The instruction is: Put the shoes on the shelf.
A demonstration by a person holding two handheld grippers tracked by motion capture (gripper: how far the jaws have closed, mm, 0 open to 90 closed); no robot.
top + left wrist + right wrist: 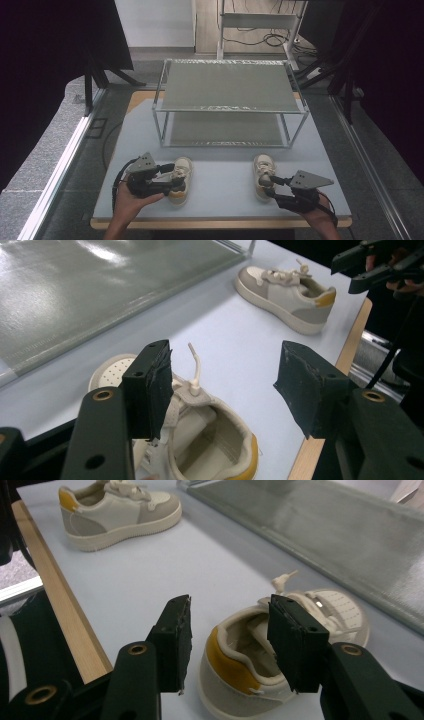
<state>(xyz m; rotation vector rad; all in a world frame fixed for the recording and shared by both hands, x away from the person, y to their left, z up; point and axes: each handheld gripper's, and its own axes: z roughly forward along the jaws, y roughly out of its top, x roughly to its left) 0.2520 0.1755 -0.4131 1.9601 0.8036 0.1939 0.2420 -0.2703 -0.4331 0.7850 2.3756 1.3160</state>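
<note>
Two pale cream and grey sneakers with yellow heel tabs lie on the light table [220, 165]. My left gripper [176, 180] reaches in from the left over the left sneaker [181, 165]. In the left gripper view its jaws [222, 375] stand wide open above the left sneaker [215, 440]; one pad [150, 390] hangs by the tongue, the other well off to the side. My right gripper [267, 186] straddles the heel of the right sneaker [262, 167]. In the right gripper view the right gripper [230, 625] is open, one pad over the right sneaker's [235, 670] mouth, the other clear of its outer side.
A two-tier metal shelf rack [230, 109] stands at the back of the table, its lower shelf [100, 290] close behind the sneakers. A wooden strip [60, 610] runs along the table's near edge. Cables and dark curtains surround the table.
</note>
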